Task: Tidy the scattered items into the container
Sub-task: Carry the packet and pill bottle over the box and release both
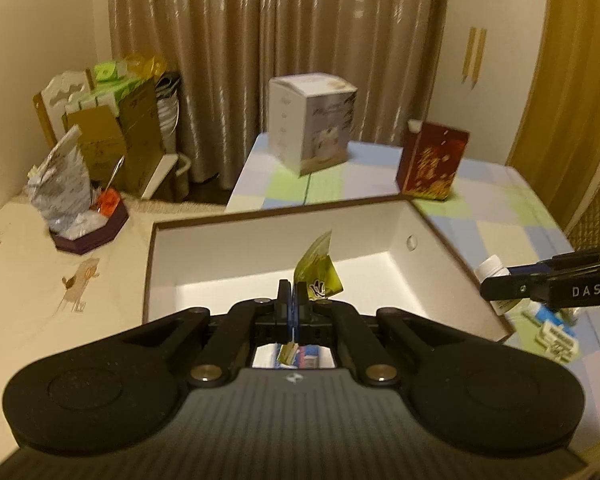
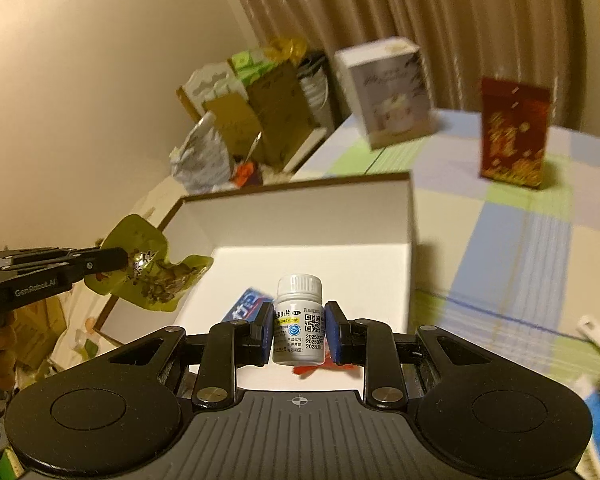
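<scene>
My left gripper [image 1: 293,300] is shut on a green snack packet [image 1: 318,270] and holds it above the open white box [image 1: 400,236]. From the right wrist view the same packet [image 2: 152,268] hangs at the box's left rim [image 2: 300,186]. My right gripper [image 2: 298,330] is shut on a white pill bottle [image 2: 299,320] and holds it upright over the box's near part. A blue toothpaste box [image 2: 246,306] and something red [image 2: 312,368] lie inside the box under the bottle. The right gripper [image 1: 496,286] shows at the right edge of the left wrist view.
A white carton [image 1: 314,128] and a red carton [image 1: 432,162] stand on the checked cloth behind the box. A purple tray with a crumpled bag [image 1: 80,208] sits at the left. Small packets [image 1: 556,332] lie right of the box. Curtains hang behind.
</scene>
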Demonstrator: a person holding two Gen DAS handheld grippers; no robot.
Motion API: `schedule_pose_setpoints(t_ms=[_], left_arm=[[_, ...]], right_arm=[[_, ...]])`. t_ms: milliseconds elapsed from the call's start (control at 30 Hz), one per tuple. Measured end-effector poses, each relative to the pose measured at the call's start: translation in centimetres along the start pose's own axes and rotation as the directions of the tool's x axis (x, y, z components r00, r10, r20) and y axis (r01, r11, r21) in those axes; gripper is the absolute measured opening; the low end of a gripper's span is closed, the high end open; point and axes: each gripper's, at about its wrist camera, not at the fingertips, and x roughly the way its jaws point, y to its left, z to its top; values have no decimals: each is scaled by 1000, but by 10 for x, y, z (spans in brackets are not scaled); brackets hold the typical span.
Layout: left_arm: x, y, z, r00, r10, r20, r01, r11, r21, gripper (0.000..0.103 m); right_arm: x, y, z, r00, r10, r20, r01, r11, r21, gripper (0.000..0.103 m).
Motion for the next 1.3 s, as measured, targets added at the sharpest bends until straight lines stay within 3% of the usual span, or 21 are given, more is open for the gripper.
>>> schedule_pose_setpoints(t_ms=[267, 533, 800, 1000, 1067, 1100, 1167, 1300], left_arm=[[34, 31, -17, 989, 51, -138, -55, 998, -22, 0], [61, 55, -23, 974, 31, -222, -42, 998, -44, 0], [88, 68, -27, 948, 2, -319, -17, 999, -45, 1], [96, 70, -26, 942, 3, -336, -12, 1000, -26, 6], [95, 68, -24, 943, 2, -333, -9, 1000, -20, 18], [94, 68, -24, 943, 0, -333, -6, 1000, -16, 23], [92, 65, -23, 944, 12, -330, -10, 1000, 7, 28], [90, 61, -24, 941, 13, -339, -6, 1000, 20, 40]], right_arm=[[62, 15, 0, 993, -14, -115, 13, 1000, -9, 30], [109, 23, -1, 974, -59, -219, 57, 998, -12, 30], [130, 30, -3, 958, -100, -270, 94, 995, -36, 30], [136, 32, -3, 943, -136, -303, 125, 991, -53, 30], [137, 34, -3, 939, -139, -315, 126, 990, -63, 30], [138, 34, -4, 936, -138, -324, 123, 990, -68, 36], [136, 36, -5, 936, -168, -308, 149, 985, -82, 93], [129, 39, -2, 944, -172, -282, 149, 984, -102, 93]])
